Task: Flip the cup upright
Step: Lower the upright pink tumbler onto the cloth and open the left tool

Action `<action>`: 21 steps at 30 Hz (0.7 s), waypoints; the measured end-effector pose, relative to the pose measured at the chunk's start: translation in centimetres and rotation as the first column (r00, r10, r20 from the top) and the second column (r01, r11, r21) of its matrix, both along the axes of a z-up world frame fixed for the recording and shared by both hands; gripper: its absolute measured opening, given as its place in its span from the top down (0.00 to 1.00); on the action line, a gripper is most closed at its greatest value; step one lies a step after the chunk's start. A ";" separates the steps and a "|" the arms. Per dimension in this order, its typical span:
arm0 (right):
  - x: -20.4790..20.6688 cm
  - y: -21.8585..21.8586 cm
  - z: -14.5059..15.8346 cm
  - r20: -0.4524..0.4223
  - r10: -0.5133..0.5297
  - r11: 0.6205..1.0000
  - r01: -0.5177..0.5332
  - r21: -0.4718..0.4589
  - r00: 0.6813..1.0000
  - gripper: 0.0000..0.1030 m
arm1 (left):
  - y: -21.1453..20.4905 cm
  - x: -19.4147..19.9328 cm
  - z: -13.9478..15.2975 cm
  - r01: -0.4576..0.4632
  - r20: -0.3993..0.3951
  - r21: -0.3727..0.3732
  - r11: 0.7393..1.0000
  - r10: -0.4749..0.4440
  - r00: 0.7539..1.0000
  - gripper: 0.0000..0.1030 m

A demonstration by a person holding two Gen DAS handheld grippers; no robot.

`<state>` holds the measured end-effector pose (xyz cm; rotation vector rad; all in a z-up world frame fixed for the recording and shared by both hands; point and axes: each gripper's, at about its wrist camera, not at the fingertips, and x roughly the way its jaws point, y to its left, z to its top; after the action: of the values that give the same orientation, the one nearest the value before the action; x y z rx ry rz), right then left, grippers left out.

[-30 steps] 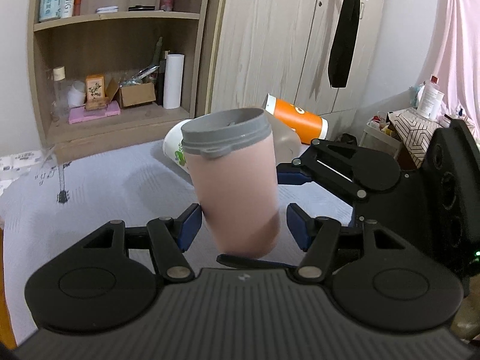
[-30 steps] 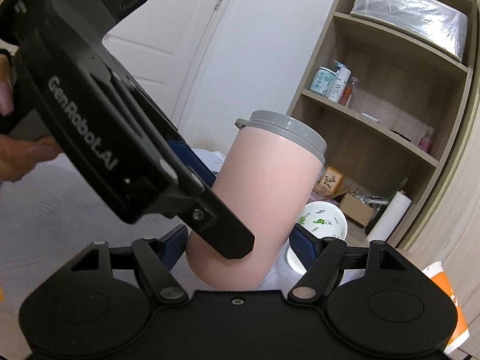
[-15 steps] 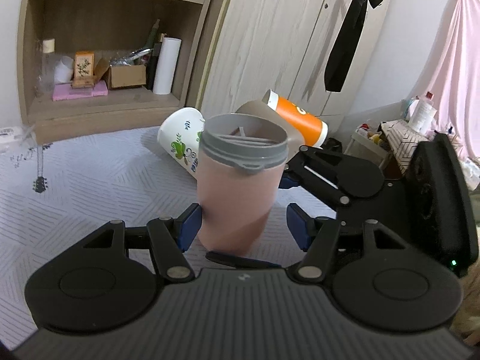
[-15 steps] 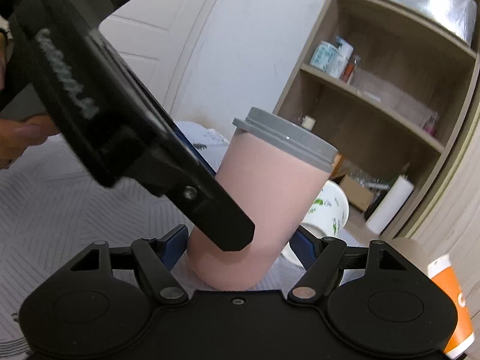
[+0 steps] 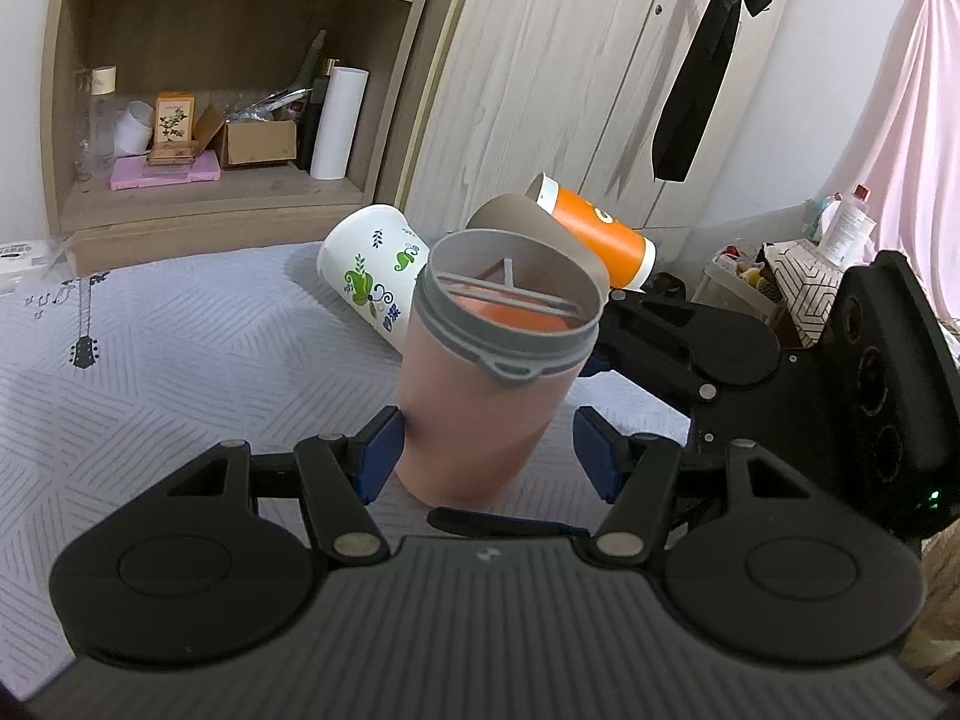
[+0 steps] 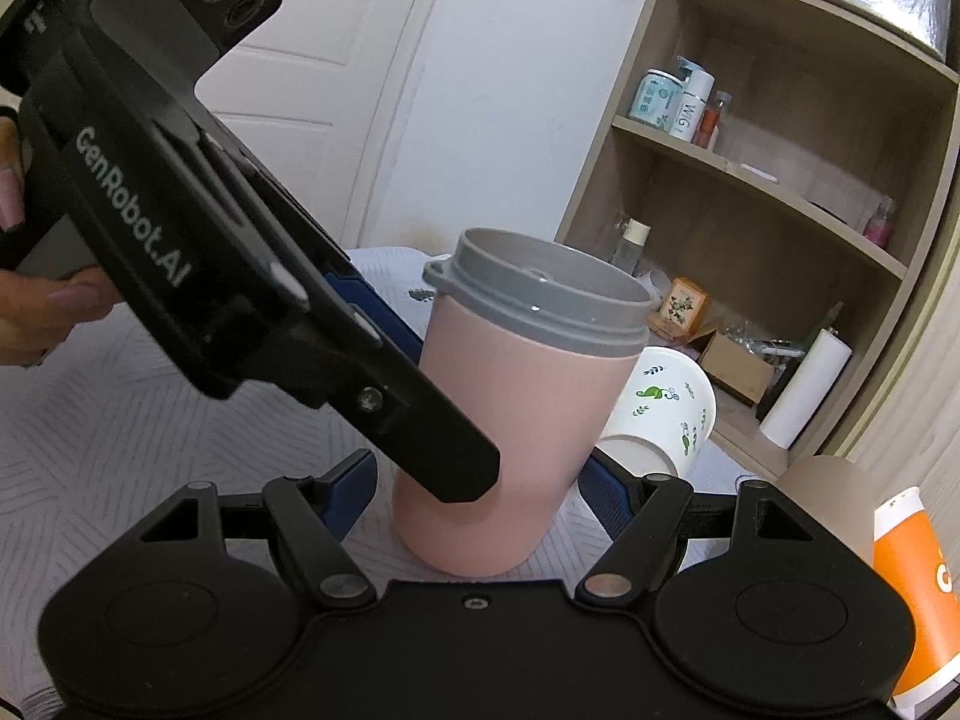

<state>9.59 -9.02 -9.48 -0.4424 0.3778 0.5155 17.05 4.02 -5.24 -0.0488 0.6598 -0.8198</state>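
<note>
A pink cup with a grey rim (image 5: pixel 474 396) stands almost upright on the patterned grey mat (image 5: pixel 180 372), mouth up. It also shows in the right wrist view (image 6: pixel 510 408). My left gripper (image 5: pixel 486 459) is open around its base, left pad touching the wall, right pad apart from it. My right gripper (image 6: pixel 480 498) is open around the same cup from the other side. The left gripper's body (image 6: pixel 198 252) crosses the right wrist view and hides part of the cup.
A white cup with green leaf print (image 5: pixel 375 279) lies on its side behind the pink cup. A brown cup (image 5: pixel 528 228) and an orange cup (image 5: pixel 594 231) lie beside it. A wooden shelf unit (image 5: pixel 198 96) and a wardrobe (image 5: pixel 570 72) stand behind the mat.
The pink cup has come down from a tilted, raised pose to stand on the mat. Both grippers stayed around it, and the left camera now looks down into its mouth.
</note>
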 end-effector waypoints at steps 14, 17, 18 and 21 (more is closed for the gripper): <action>-0.4 -0.3 0.4 -0.007 -0.037 0.999 0.037 0.025 0.999 0.23 | -0.2 0.1 0.4 0.000 -0.023 -0.010 1.000 0.000 1.000 0.39; -0.3 -0.5 0.4 -0.020 -0.046 0.998 0.047 0.043 0.999 0.23 | -0.2 -0.1 0.4 0.000 -0.024 -0.008 1.000 0.000 1.000 0.39; -0.2 -0.5 0.5 -0.023 -0.052 0.997 0.053 0.052 0.998 0.23 | -0.2 -0.2 0.4 -0.003 -0.025 -0.004 1.000 0.003 1.000 0.39; -0.3 -0.6 0.5 -0.015 -0.082 0.994 0.083 0.072 0.997 0.22 | -0.3 -0.3 0.5 -0.022 -0.019 0.009 1.000 0.022 1.000 0.38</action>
<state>9.32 -9.65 -9.00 -0.3518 0.3864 0.4504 16.78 3.75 -4.77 -0.0557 0.6801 -0.7961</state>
